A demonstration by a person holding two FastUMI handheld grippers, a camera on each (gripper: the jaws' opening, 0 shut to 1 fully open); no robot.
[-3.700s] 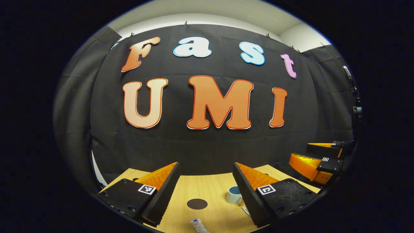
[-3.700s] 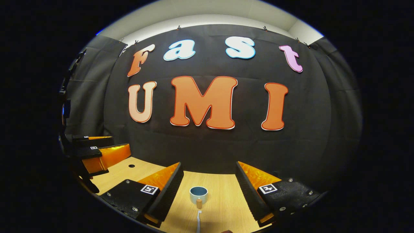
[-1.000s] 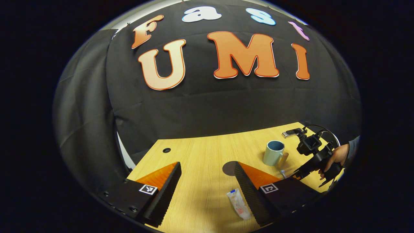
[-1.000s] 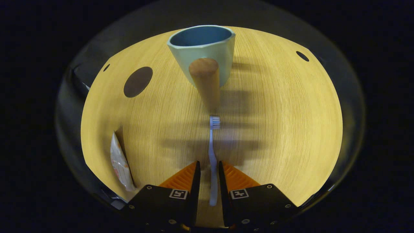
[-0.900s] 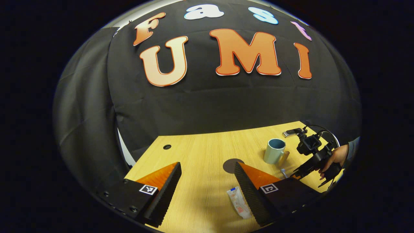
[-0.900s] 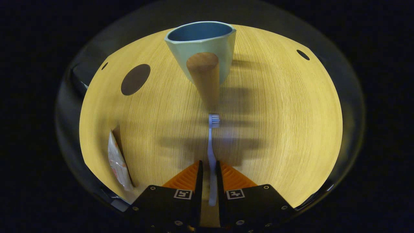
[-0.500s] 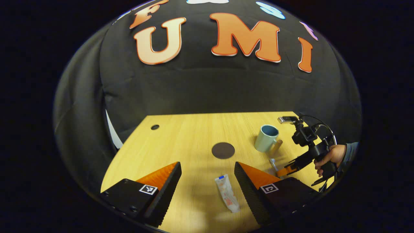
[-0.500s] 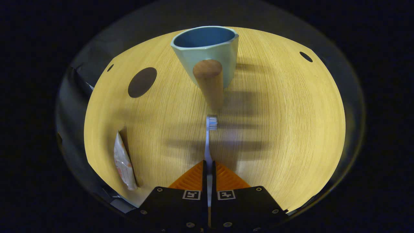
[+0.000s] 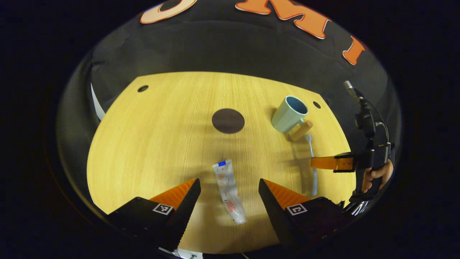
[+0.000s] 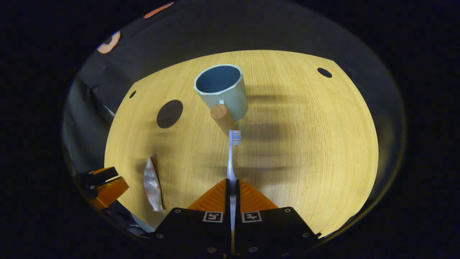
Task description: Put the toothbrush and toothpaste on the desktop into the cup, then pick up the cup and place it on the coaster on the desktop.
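Observation:
A pale blue cup (image 10: 222, 91) with a wooden handle (image 10: 222, 116) stands upright on the wooden table (image 10: 305, 144). My right gripper (image 10: 231, 181) is shut on the shaft of a white toothbrush (image 10: 231, 158), whose bristle head points at the cup's handle. From the left gripper view I see the same cup (image 9: 287, 114), the toothbrush (image 9: 312, 162) and the right gripper (image 9: 327, 162) held by a hand (image 9: 375, 176). My left gripper (image 9: 228, 181) is open above the toothpaste tube (image 9: 229, 190), which lies flat between its fingers. A dark round coaster (image 9: 228, 121) lies left of the cup.
The right gripper view also has the coaster (image 10: 169, 113), the toothpaste (image 10: 152, 185) and the left gripper (image 10: 104, 185) at the lower left. Small cable holes (image 9: 142, 88) (image 9: 316, 104) mark the table's far corners. Black cloth wall stands behind the table's far edge.
My right gripper closed onto the toothbrush and rose away from the table. My left gripper tipped downward and moved over the toothpaste, which now lies between its open fingers.

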